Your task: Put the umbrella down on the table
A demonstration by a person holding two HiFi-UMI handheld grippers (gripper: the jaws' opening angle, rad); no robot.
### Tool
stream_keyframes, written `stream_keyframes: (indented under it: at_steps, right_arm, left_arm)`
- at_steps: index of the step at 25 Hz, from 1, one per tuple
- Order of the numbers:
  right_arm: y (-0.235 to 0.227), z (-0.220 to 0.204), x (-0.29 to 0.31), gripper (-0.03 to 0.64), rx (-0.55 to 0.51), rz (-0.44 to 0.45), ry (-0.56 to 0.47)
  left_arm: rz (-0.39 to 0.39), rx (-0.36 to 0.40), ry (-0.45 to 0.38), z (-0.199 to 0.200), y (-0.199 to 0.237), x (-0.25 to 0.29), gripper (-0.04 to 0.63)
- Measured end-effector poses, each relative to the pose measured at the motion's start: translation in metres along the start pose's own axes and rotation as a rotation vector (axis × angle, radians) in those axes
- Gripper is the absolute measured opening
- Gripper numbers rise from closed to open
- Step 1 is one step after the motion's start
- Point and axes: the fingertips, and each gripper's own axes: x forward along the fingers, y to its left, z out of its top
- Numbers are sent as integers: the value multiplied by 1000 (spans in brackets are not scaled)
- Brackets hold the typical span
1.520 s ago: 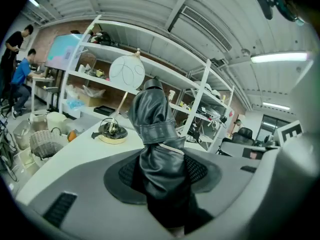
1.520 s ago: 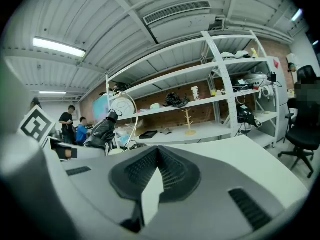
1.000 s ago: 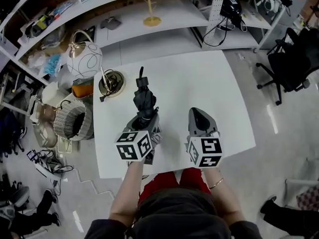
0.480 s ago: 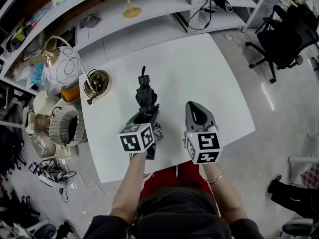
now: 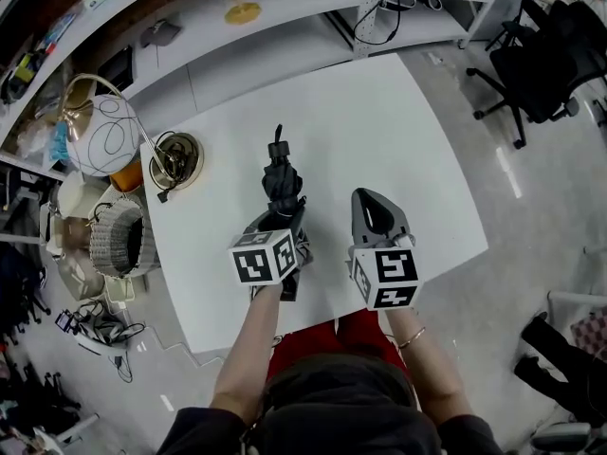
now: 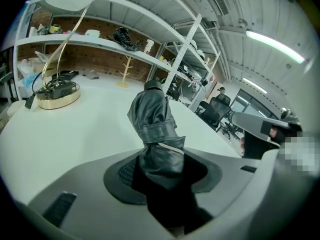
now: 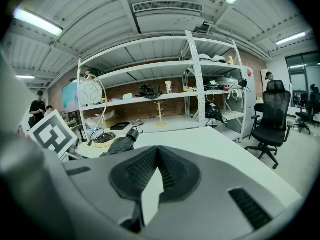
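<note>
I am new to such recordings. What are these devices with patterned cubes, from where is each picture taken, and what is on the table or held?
No robot: a person holds a two-jaw tool in each hand, and each patterned cube is part of its tool. The head view comes from a camera on the person's head, looking down. Each gripper view comes from a camera on that tool, looking along its jaws. The left gripper has its jaws closed on a folded black umbrella over the white table. The right gripper is empty, jaws together. A lamp with a gold base stands at the table's corner.
</note>
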Motion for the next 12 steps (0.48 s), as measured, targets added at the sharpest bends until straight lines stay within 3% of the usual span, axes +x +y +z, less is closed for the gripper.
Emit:
stream_keyframes:
  at_steps: [12]
  right_arm:
    - [5, -1, 15, 15, -5, 22, 23]
  left_arm:
    - [11, -14, 44, 3, 8, 18, 201]
